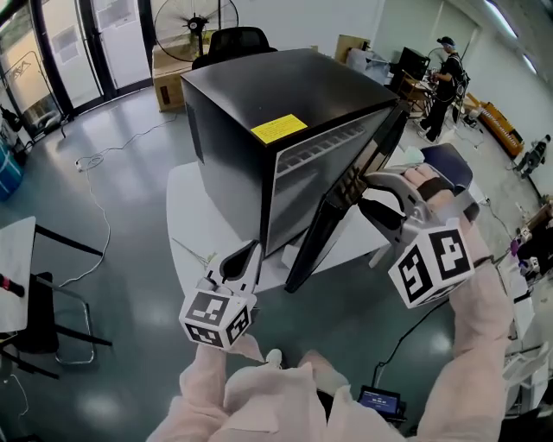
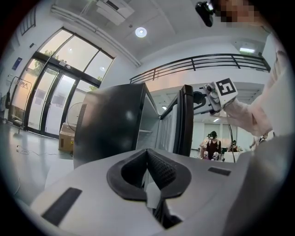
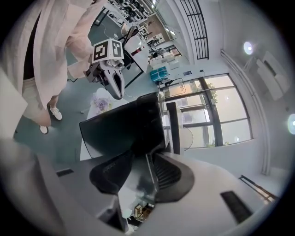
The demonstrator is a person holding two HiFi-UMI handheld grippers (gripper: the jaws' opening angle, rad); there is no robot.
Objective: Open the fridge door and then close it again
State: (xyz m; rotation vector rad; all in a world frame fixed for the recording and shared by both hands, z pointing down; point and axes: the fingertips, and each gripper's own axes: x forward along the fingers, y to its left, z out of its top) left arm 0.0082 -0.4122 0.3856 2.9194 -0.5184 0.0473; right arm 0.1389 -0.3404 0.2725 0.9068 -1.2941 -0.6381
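Observation:
A black mini fridge (image 1: 259, 104) with a yellow sticker stands on a white table (image 1: 186, 216). Its door (image 1: 333, 216) hangs partly open, swung out toward me. My right gripper (image 1: 367, 197) is at the door's upper free edge. In the right gripper view the jaws (image 3: 147, 161) straddle that thin edge of the door (image 3: 124, 129), spread and not clamped on it. My left gripper (image 1: 244, 256) is held low in front of the table, apart from the fridge, pads together with nothing in them. The left gripper view shows the left gripper (image 2: 147, 154) facing the open door (image 2: 184, 120).
A floor fan (image 1: 194, 22) and a cardboard box (image 1: 168, 78) stand behind the fridge. A chair frame (image 1: 60, 311) is at the left. Cables run over the grey floor. A person (image 1: 445, 78) stands at desks at the back right. A small device (image 1: 380, 401) lies by my feet.

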